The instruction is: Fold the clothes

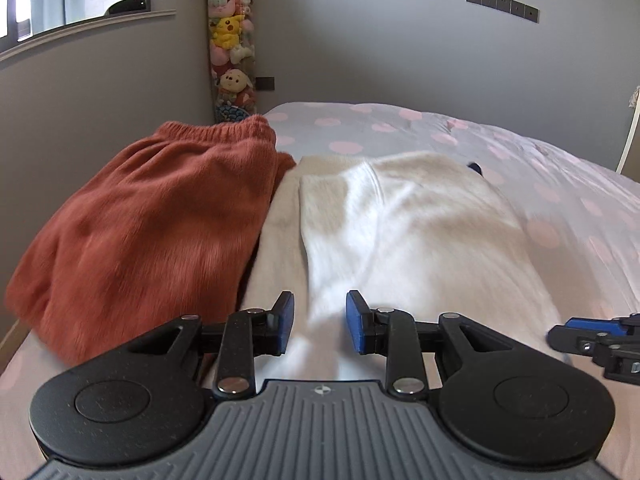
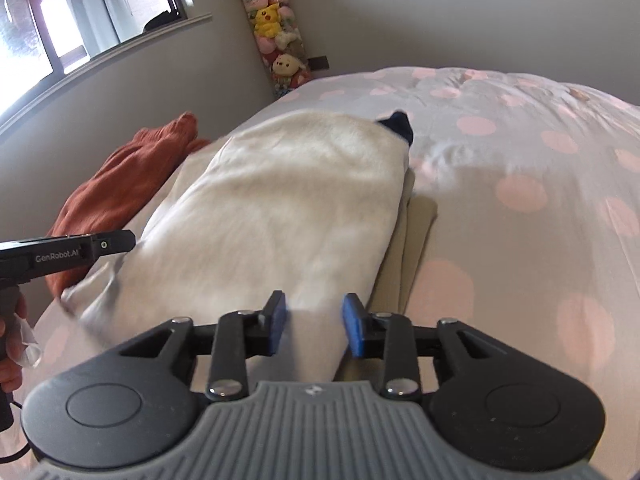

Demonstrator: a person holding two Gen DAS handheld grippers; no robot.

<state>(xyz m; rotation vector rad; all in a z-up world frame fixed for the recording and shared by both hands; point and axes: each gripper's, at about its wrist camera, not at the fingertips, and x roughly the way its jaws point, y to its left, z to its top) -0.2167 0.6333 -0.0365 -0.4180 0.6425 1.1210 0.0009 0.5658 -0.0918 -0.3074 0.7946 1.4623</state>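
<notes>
a grey-walled bedroom with a window at the far left; a bed (image 1: 520, 168) in pink-dotted sheets fills the view. the white garment (image 1: 400, 232) lies on it, long axis running near to far, with the rust-red garment (image 1: 152, 216) touching its left side. the left gripper (image 1: 320, 322) and right gripper (image 2: 314, 324) both sit at the white garment's near edge, jaws spread, pinching nothing. the cloth lies straight ahead of both; the near hem looks equally close to each, left corner to the left, right to the right.

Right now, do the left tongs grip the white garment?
No, the left tongs stand open above the white garment, pinching nothing.
</notes>
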